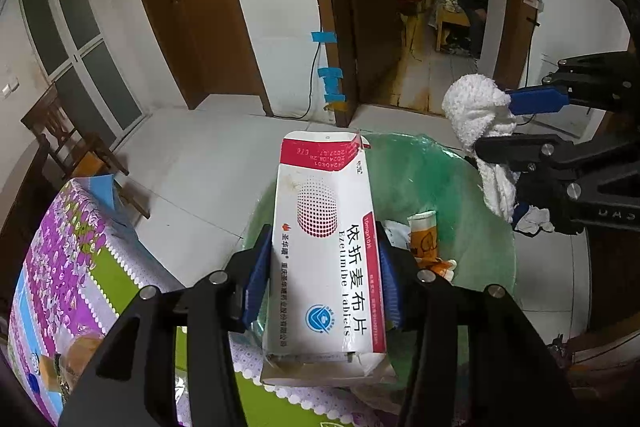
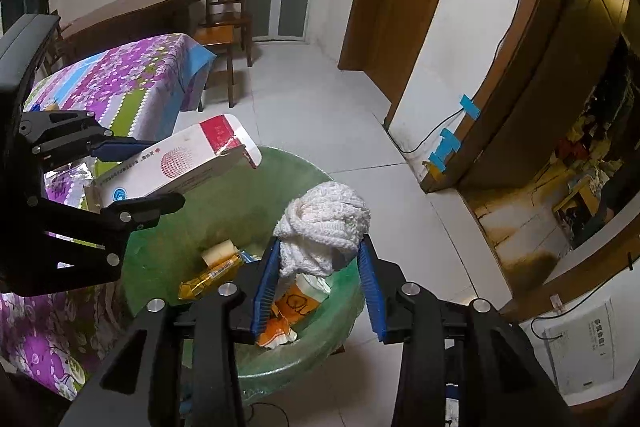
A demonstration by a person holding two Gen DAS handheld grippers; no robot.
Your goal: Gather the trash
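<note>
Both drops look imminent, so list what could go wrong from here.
1. The medicine box in the left gripper reaches over the green bin's near rim; released now, it may tip out onto the table.
2. The white towel in the right gripper could snag on the blue pads when released.

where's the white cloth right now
The white cloth is clamped in the right hand-held gripper, held over the green bin, right of the medicine box.
</note>
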